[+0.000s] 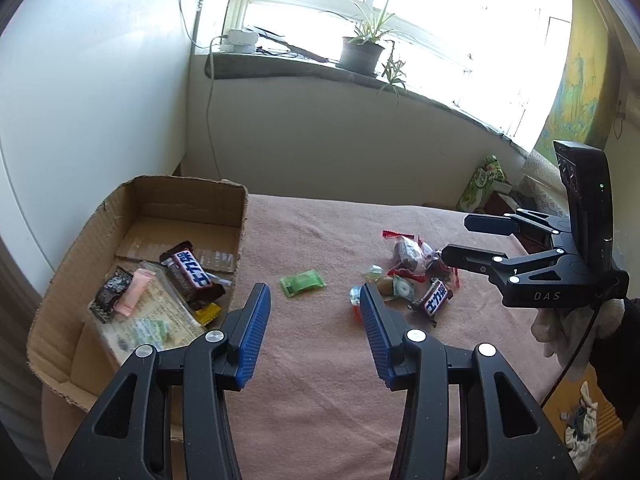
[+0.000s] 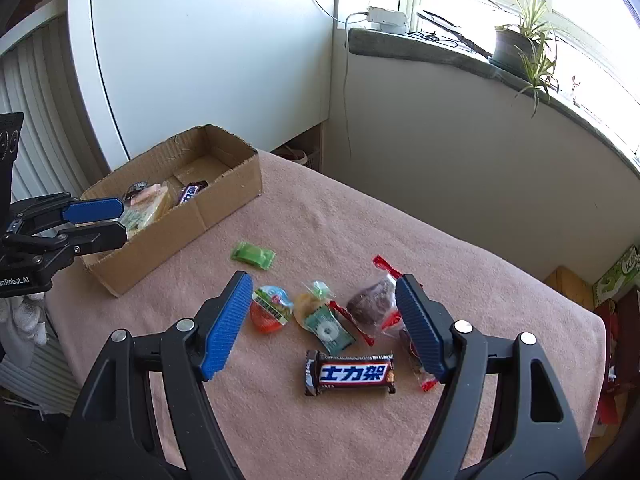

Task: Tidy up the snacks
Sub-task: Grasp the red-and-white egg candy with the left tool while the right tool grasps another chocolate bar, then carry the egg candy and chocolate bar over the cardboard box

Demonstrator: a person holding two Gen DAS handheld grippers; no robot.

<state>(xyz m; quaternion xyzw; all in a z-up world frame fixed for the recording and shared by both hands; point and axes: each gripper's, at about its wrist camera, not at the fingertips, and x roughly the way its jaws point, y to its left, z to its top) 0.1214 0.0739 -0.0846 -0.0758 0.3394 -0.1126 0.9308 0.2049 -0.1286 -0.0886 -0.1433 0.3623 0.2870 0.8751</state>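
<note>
A cardboard box (image 1: 244,216) (image 2: 224,208) at the table's left holds a Snickers bar (image 1: 192,274), a dark packet, a pink candy and a flat bag. Loose snacks lie on the pink cloth: a green candy (image 1: 303,283) (image 2: 253,255), a jelly cup (image 2: 270,308), a second Snickers bar (image 2: 350,373) (image 1: 434,298), a green mint packet (image 2: 330,330) and a red-edged bag with a brown cake (image 2: 372,304) (image 1: 408,254). My left gripper (image 1: 314,300) is open and empty above the cloth beside the box. My right gripper (image 2: 324,292) is open and empty above the snack pile.
The pink cloth (image 2: 480,280) covers the table. A windowsill with a potted plant (image 1: 362,50) runs behind. A green carton (image 1: 482,184) stands off the far right corner. A white cabinet (image 2: 200,60) stands behind the box.
</note>
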